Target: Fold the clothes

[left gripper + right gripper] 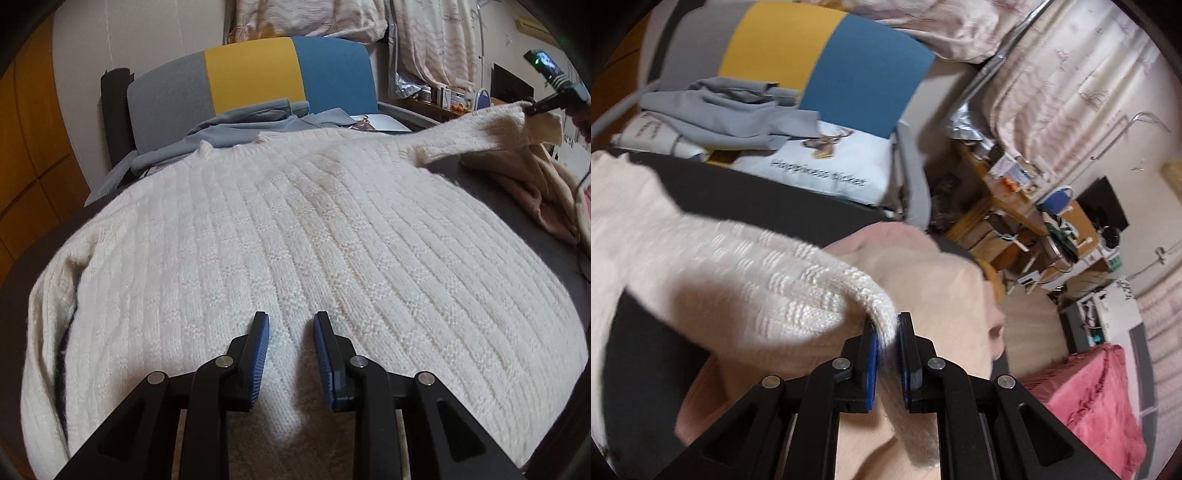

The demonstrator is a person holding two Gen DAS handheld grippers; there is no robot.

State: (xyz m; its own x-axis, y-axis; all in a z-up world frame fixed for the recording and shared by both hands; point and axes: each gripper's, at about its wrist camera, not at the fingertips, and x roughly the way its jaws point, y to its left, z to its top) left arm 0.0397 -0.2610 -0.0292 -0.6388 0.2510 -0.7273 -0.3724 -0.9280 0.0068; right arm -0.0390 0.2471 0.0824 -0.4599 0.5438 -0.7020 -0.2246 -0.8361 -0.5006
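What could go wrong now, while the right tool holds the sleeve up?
The right tool pinches only the cuff of the sleeve, so the knit may slip out. The left tool is open above the sweater, not pinning it, so the body may drag toward the pink garment.

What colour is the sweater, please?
Cream-white, ribbed knit sweater; clearest in the left wrist view.

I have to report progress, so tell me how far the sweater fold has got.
Done: the cream sweater lies spread flat on the dark surface, and one sleeve lies alongside the body. In hand: the right gripper is shut on the other sleeve's cuff, lifted off the surface; the left gripper is open over the hem. Left: bringing that sleeve in and folding the body. The pink garment is unfolded.
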